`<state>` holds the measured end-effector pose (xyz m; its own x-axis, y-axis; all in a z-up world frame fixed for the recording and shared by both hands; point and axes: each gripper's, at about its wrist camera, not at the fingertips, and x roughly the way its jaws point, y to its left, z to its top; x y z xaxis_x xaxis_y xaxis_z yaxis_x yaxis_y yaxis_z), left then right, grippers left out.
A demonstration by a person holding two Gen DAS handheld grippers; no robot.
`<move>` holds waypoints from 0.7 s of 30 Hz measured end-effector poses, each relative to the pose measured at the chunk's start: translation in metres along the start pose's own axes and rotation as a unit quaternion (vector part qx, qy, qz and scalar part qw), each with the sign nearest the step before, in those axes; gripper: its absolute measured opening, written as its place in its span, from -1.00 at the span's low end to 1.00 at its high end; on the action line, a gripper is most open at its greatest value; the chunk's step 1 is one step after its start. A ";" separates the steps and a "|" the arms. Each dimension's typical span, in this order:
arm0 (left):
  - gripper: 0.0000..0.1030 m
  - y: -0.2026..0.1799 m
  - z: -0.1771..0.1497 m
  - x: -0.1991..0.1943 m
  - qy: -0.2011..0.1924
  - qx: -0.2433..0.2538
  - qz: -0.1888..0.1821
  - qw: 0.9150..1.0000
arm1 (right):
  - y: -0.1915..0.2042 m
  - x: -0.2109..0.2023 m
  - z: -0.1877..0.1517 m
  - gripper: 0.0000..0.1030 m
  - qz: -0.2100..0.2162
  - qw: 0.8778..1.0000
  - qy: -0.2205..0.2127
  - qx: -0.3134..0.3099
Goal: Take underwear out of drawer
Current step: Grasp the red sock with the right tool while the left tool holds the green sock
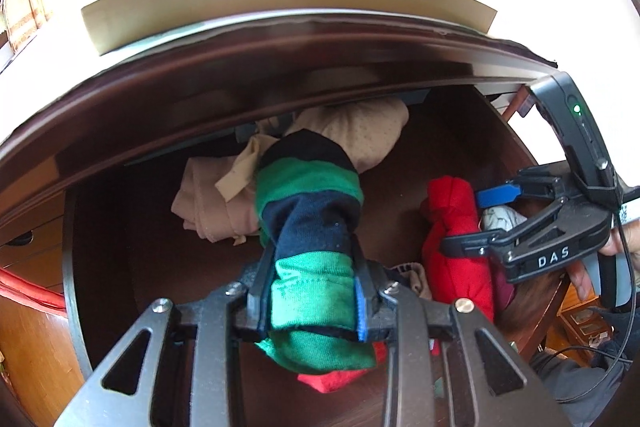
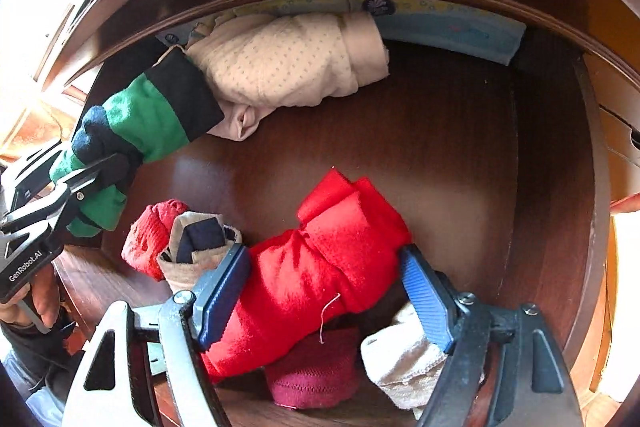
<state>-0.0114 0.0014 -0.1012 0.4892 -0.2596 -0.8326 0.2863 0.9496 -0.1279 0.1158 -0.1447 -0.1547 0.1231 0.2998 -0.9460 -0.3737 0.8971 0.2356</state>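
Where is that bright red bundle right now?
In the right wrist view the red bundle lies on the drawer floor, low and central, between the open right tongs, with a dark red garment under it.

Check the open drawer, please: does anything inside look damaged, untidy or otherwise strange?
Nothing looks damaged. The drawer is only untidy: rolled garments lie loosely at different angles. A loose thread hangs from the red bundle, and the beige roll at the back is partly unrolled at one end.
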 end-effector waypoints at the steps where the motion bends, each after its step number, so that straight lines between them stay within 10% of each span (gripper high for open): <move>1: -0.45 0.001 0.000 -0.001 0.000 0.000 -0.001 1.000 | 0.003 0.001 0.001 0.55 0.000 1.000 0.003 -0.002; 21: -0.45 0.000 0.001 0.004 0.008 0.002 -0.009 1.000 | -0.001 0.024 0.007 0.75 0.061 0.997 0.056 0.001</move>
<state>-0.0081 0.0004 -0.1041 0.4712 -0.2739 -0.8384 0.2983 0.9440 -0.1408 0.1258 -0.1363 -0.1756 -0.0272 0.3689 -0.9291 -0.3787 0.8564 0.3511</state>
